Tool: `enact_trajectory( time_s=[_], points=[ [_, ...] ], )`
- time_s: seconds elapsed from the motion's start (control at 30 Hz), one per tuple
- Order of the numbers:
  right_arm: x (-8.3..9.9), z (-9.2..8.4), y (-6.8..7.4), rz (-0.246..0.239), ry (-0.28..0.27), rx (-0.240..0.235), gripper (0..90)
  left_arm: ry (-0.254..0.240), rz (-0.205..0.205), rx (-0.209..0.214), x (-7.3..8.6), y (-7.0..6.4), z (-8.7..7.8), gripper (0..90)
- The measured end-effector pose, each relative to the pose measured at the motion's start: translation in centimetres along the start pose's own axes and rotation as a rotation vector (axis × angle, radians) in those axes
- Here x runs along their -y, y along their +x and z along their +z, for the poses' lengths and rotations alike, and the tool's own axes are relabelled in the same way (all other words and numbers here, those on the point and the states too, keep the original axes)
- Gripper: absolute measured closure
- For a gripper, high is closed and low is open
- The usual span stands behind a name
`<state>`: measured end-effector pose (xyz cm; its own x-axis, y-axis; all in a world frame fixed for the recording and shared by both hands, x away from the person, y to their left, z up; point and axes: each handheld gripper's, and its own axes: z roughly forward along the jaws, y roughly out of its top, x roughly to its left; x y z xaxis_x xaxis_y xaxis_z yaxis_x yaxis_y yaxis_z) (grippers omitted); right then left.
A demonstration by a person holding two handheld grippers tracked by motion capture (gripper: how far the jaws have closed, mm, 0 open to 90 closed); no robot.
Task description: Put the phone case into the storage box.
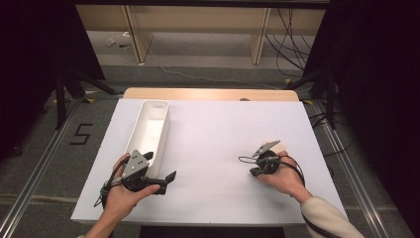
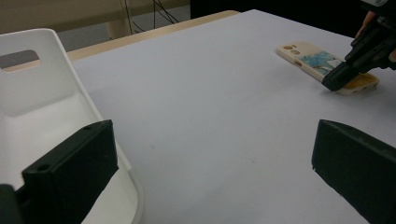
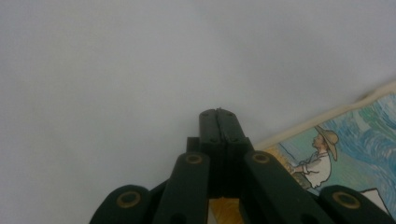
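A white-topped table (image 1: 208, 148) stands on grey carpeted floor (image 1: 44, 148) marked with a black 5 (image 1: 80, 134). Beyond it, pale wooden shelving legs (image 1: 138, 34), trailing black cables (image 1: 292, 34), dark curtains (image 1: 29, 59).

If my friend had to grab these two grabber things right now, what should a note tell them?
Left gripper: jaws wide open, nothing between them, held beside the near end of the white bin.
Right gripper: jaws shut together with nothing between them, tips down at the near end of the phone case.
Phone case: lies flat on the table on the right side, picture side up, apart from the bin.
Bin: on the left side of the table; nothing seen inside it.
Done: nothing picked up yet.
Left: probably get hold of the phone case and, likely, bring it to the bin.
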<state>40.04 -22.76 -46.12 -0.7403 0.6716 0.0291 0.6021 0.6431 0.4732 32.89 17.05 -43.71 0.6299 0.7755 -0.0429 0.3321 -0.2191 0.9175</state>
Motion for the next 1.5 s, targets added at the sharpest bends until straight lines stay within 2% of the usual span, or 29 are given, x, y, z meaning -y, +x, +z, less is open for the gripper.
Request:
enact_trajectory(
  time_s=[0.37, 0.5, 0.7, 0.97, 1.13, 1.2, 1.27, 1.37, 1.43, 1.5],
  points=[
    [2.5, -2.0, -0.8, -0.01, 0.07, -0.02, 90.0, 0.0, 0.0, 0.002, 0.0, 0.0, 0.0, 0.0],
    [3.0, -2.5, -1.0, 0.0, 0.081, -0.02, 90.0, 0.001, -0.001, 0.001, 0.0, 0.0, 0.0, 0.0],
    [3.8, -3.3, -1.5, 0.008, 0.112, 0.009, 90.0, 0.001, -0.002, 0.002, 0.0, 0.0, 0.0, 0.0],
    [5.0, -4.2, -3.0, 0.06, 0.135, 0.044, 88.3, 0.004, 0.003, 0.006, 0.0, 0.0, 0.0, 0.0],
    [5.3, -4.8, -3.7, 0.087, 0.149, 0.069, 84.3, 0.004, 0.002, 0.006, 0.0, -0.1, 0.0, 0.0],
    [5.1, -5.4, -4.0, 0.097, 0.151, 0.092, 80.4, 0.003, 0.002, 0.008, 0.0, -0.1, 0.0, 0.0],
    [4.9, -6.0, -4.5, 0.123, 0.137, 0.111, 72.3, 0.003, 0.002, 0.008, 0.0, -0.1, 0.0, 0.0],
    [4.7, -6.6, -5.4, 0.185, 0.102, 0.159, 47.6, 0.004, 0.004, 0.011, 0.0, -0.1, 0.1, 0.0],
    [4.5, -6.5, -5.9, 0.211, 0.11, 0.186, 29.6, 0.004, 0.004, 0.011, 0.0, -0.1, 0.1, 0.0],
    [4.4, -6.1, -6.3, 0.225, 0.118, 0.21, 18.8, 0.005, 0.004, 0.011, 0.0, -0.2, 0.1, 0.0]
  ],
)
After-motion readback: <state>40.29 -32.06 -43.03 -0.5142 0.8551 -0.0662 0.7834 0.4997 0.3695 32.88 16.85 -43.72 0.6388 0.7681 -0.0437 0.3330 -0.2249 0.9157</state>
